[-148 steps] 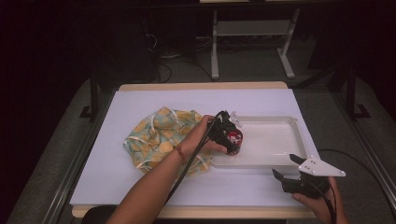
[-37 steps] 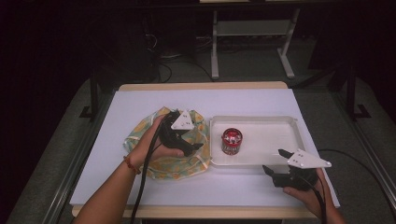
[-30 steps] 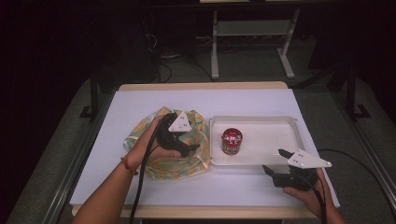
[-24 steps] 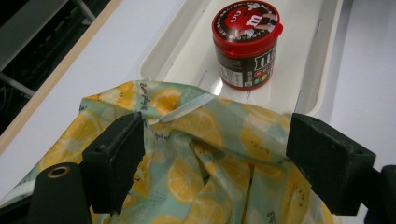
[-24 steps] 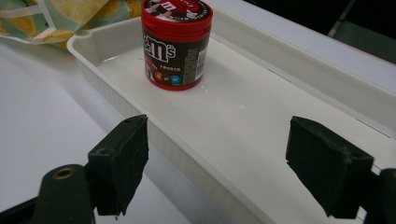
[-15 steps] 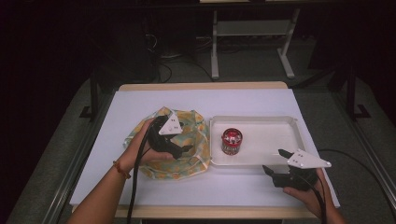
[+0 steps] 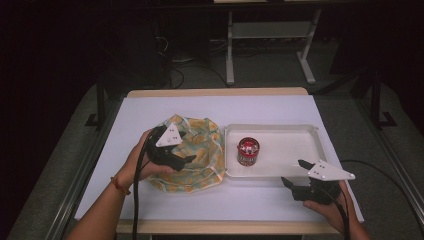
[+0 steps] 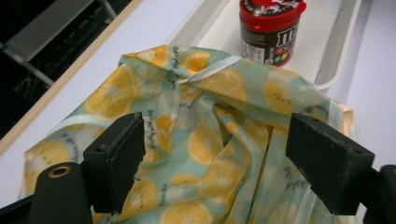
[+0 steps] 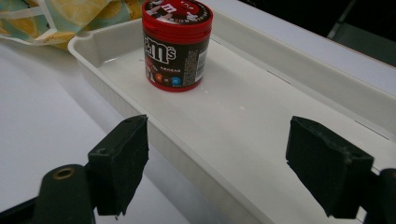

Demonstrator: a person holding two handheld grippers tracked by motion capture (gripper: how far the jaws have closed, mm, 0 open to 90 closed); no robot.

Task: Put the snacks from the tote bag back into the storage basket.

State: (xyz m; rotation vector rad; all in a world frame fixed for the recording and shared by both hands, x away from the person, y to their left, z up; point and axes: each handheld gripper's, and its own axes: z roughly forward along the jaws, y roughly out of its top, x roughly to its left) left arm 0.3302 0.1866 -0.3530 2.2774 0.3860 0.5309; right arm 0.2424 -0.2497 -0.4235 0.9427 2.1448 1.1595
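A crumpled cloth bag (image 7: 200, 150) printed with lemon slices lies left of a shallow white tray (image 7: 295, 145). A red-lidded M&M's jar (image 7: 248, 151) stands upright at the tray's left end. My left gripper (image 7: 186, 162) hovers open over the bag, jaws pointing towards the tray; in the left gripper view (image 8: 224, 163) the cloth (image 8: 210, 135) lies under the spread jaws, with the jar (image 8: 270, 30) beyond. My right gripper (image 7: 294, 172) is open at the tray's near rim; the right gripper view (image 9: 224, 163) looks along the tray (image 9: 261, 121) to the jar (image 9: 176, 44).
A white sheet (image 7: 220, 107) covers the tabletop, and a wooden edge (image 7: 215, 92) shows at the back. Behind the table, metal stand legs (image 7: 230, 60) and cables sit on the dark floor. A cable trails from each gripper.
Seconds ago my left gripper was at the jar in the tray; it has since pulled back left over the bag, drifting further left in the last second. The right gripper stayed put.
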